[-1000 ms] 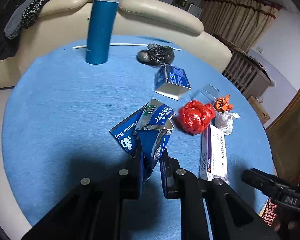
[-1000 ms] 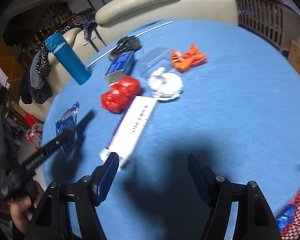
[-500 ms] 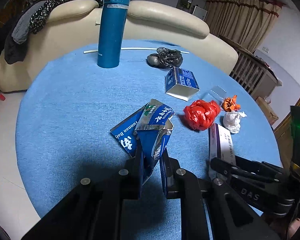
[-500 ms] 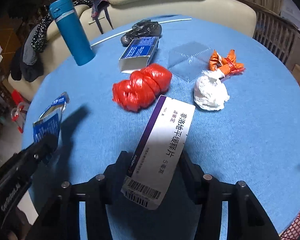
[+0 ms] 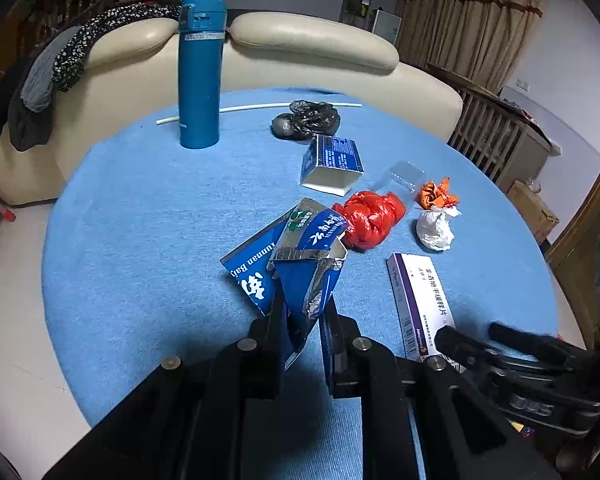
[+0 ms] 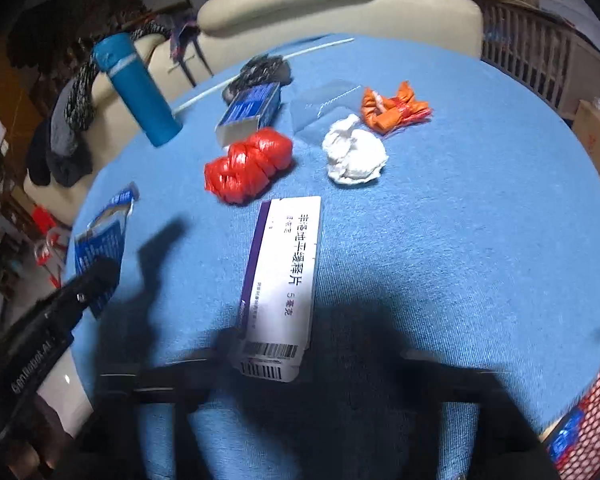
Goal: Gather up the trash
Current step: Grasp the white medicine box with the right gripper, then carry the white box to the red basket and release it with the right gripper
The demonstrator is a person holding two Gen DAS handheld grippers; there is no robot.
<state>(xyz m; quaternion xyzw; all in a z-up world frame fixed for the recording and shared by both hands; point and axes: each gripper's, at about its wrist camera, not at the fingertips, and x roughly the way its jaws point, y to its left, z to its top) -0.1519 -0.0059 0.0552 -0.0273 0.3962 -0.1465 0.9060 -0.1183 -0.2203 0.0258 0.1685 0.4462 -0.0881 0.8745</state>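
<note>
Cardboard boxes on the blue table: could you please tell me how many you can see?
2. The blue box lies beside the black bag; the white medicine box lies nearest the right gripper. None seems hidden.

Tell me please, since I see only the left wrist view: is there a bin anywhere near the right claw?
Observer: Yes. The right wrist view shows a red mesh basket at its lower right edge, with something blue inside.
Operator: Thank you. Is the right claw shut on the white box?
Observer: I cannot tell. In that view the right claw is blurred, with a finger on either side of the box's barcoded end.
</note>
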